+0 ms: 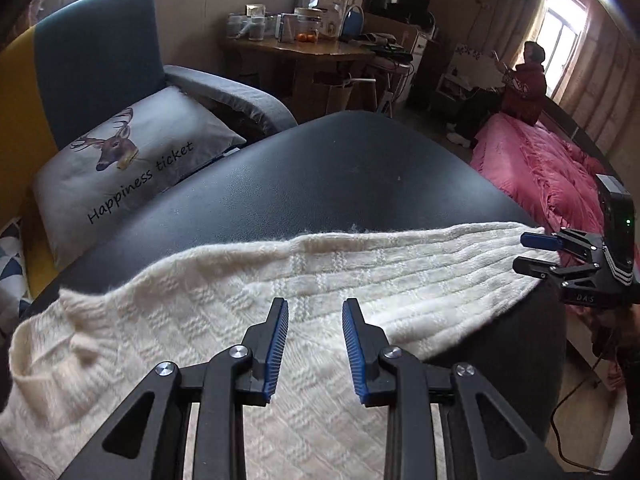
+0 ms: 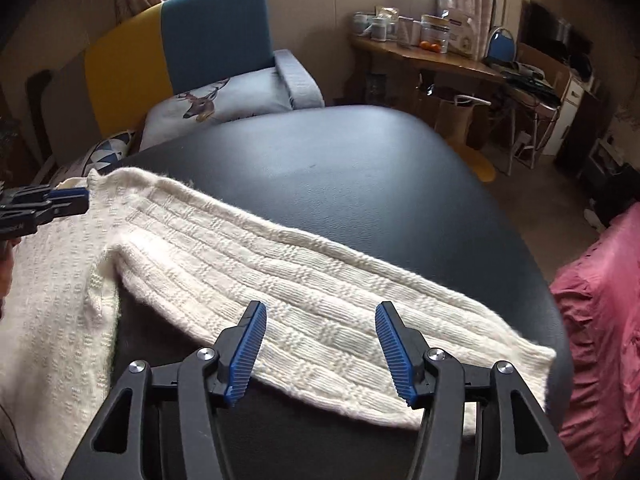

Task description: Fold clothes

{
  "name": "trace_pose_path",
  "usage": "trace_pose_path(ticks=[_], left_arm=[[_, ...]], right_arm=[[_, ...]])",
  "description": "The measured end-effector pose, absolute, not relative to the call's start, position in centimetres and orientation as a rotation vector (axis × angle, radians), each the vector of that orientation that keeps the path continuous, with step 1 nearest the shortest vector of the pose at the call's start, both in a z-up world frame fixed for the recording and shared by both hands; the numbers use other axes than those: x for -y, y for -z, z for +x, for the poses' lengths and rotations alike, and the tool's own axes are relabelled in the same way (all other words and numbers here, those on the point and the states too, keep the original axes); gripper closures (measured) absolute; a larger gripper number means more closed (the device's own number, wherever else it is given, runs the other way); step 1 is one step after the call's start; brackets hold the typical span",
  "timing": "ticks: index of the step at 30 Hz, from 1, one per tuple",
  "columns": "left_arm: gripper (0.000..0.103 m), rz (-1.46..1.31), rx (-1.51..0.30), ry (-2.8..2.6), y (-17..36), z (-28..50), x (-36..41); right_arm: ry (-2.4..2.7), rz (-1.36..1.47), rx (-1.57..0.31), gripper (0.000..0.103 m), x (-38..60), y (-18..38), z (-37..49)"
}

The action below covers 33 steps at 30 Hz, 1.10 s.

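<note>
Both grippers hang empty — left gripper [image 1: 315, 344] narrowly parted, right gripper [image 2: 320, 350] wider — above the cream sweater [image 1: 248, 312] (sleeve [image 2: 304, 300] stretched toward four o'clock) on the black table [image 1: 340, 172], likely flattened for folding.

Sweater [image 1: 224, 320] body cut off at left wrist view's lower edge, blurred near left rim. Jars [image 1: 256, 26] on far wooden table beyond bench [image 1: 320, 176] too small to read.

Cream knitted wool sweater [image 2: 280, 280], ribbed, fuzzy, black grained leatherette table [image 2: 360, 168]
</note>
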State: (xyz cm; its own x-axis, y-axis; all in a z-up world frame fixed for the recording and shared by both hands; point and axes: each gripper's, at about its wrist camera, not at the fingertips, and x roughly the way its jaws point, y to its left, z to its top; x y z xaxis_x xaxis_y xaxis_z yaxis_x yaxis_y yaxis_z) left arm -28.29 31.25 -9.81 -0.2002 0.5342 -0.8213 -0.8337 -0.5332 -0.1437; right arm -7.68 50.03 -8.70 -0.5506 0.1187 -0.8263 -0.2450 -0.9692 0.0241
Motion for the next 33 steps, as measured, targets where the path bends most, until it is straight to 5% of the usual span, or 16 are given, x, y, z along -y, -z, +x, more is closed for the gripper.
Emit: trace_pose_path(ticks=[5, 13, 19, 25, 29, 33], left_arm=[[0.076, -1.192, -0.491, -1.839, 13.9, -32.1, -34.9], [0.077, -1.187, -0.300, -1.966, 14.5, -33.5, -34.5], [0.077, -1.138, -0.300, -2.039, 12.6, -30.3, -32.1], [0.077, -1.092, -0.266, -2.018, 11.8, -25.7, -28.3], [0.077, -1.122, -0.278, -1.954, 12.5, -24.0, -27.8], [0.077, -1.187, -0.299, -1.881, 14.3, -23.1, -27.5]], right_arm=[[-2.474, -1.447, -0.184, 0.045, -53.7, 12.2, -9.8], [-2.435, -1.317, -0.147, 0.035, -56.9, 13.6, -10.2], [-2.465, -1.325, -0.332, 0.034, -57.6, 12.1, -9.6], [-2.661, -1.288, -1.317, 0.022, -53.7, 11.8, -7.0], [-2.502, -1.252, -1.602, 0.022, -49.7, 14.5, -7.0], [-2.320, -0.999, -1.630, 0.022, -49.6, 15.4, -6.9]])
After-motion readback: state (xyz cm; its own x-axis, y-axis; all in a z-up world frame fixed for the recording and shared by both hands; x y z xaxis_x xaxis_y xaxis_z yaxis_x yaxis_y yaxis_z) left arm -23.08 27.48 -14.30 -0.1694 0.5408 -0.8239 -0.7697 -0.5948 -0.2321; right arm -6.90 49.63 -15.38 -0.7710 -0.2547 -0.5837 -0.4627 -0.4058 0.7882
